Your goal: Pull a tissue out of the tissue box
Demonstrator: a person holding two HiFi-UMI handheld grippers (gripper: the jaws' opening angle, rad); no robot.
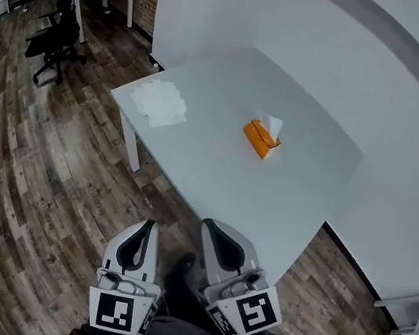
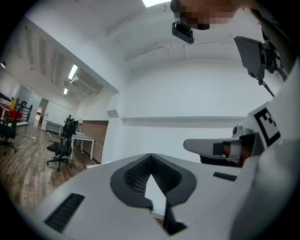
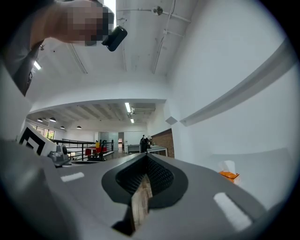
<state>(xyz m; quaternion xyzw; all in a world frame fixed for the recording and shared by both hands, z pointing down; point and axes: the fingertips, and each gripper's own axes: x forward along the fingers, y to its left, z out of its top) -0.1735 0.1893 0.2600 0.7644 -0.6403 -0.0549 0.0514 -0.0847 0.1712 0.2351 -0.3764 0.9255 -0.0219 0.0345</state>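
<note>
Both level, side by side — left tongs (image 1: 150,224), right tongs (image 1: 210,224).

White table (image 1: 268,196) set into a corner, white walls (image 1: 406,132) closing off its two far sides. The near half of the top is bare, an open way from the near edge to the orange tissue box (image 1: 260,139) mid-table. A pile of loose tissues (image 1: 159,102) lies at the left corner, well apart from the box.

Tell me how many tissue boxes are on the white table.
1: the orange tissue box sits near the middle of the white table, a tissue sticking up from it. None seems hidden.
</note>
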